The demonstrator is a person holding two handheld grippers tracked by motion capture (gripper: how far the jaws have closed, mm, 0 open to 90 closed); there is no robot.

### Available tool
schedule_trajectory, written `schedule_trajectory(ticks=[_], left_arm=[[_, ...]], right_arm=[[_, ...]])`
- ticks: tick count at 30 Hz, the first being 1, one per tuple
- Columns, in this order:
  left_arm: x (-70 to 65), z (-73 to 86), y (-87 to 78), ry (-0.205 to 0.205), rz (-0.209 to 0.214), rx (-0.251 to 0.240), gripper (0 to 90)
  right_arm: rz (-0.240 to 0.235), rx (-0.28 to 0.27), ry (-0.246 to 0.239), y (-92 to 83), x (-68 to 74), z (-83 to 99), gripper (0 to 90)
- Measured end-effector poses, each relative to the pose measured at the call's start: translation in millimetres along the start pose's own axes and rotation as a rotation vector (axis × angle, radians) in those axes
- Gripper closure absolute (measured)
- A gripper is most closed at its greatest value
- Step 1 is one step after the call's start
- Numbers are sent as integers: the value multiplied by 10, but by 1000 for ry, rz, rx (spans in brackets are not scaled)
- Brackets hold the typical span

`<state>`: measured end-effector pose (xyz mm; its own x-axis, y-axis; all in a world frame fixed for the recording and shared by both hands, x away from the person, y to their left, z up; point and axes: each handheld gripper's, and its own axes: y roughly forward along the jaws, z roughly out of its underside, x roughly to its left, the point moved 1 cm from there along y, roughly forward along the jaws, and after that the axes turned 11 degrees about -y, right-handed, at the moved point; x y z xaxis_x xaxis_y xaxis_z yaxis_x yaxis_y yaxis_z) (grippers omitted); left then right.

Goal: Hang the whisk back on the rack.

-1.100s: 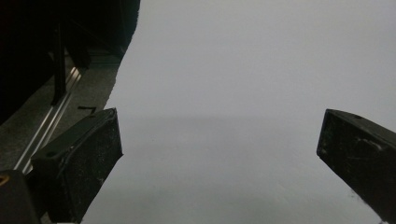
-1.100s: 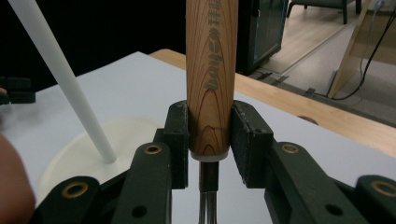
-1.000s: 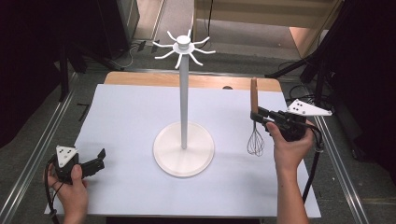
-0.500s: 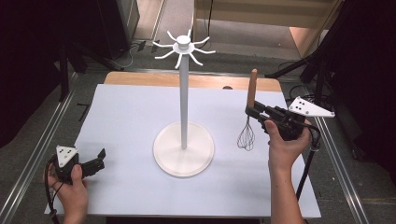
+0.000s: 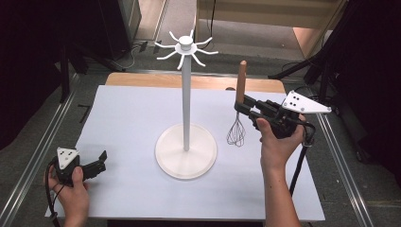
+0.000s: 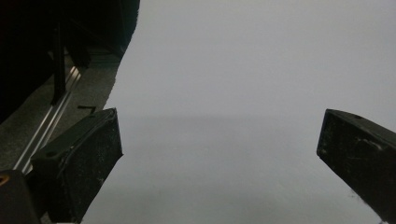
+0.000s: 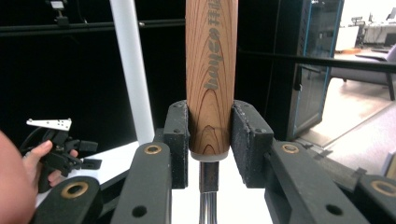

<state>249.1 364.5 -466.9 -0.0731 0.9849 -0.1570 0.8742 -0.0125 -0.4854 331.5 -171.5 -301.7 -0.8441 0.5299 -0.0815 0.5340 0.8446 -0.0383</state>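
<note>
Jaws of the right gripper (image 5: pixel 242 108) pinch the wooden-handled wire whisk (image 5: pixel 238 120) at the lower end of its handle, right of centre in the high view. The whisk hangs upright, handle up, wire loops clear of the white table sheet (image 5: pixel 132 118), just right of the tall white stand with spoked hooks (image 5: pixel 186 94). The right hand (image 5: pixel 276 142) reaches in from the bottom edge, gripper levelled towards the stand. The right gripper view adds grey lettering on the handle (image 7: pixel 211 70) and the metal neck below it. At lower left, the left gripper (image 5: pixel 101 158) rests on the sheet, jaws spread with nothing between them.
</note>
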Motion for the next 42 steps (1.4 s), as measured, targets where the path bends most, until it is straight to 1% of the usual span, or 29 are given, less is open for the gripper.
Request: schedule_trajectory(ticks=[4, 9, 16, 19, 28, 35, 36, 39, 42], left_arm=[[2, -1, 0, -3, 0, 1, 4], [4, -2, -1, -4, 1, 3, 5], [7, -3, 1, -2, 2, 7, 5], [8, -3, 2, -2, 2, 7, 4], [9, -4, 1, -4, 2, 7, 4], [9, -3, 4, -6, 2, 5, 5], [9, -3, 4, -6, 2, 5, 5], [7, -3, 3, -4, 1, 6, 4], [9, -4, 2, -5, 2, 8, 4]], right_arm=[[-19, -29, -18, 87, 69, -97, 709], [-33, -40, -29, 166, 114, -171, 709], [-48, -59, -33, 222, 167, -272, 709], [-54, -64, -30, 232, 178, -296, 708], [-77, -83, -44, 318, 222, -363, 709], [-89, -100, -34, 336, 240, -390, 708], [-87, -103, -41, 341, 237, -402, 708], [-88, -100, -37, 347, 237, -425, 708], [-87, -99, -45, 372, 227, -460, 708]])
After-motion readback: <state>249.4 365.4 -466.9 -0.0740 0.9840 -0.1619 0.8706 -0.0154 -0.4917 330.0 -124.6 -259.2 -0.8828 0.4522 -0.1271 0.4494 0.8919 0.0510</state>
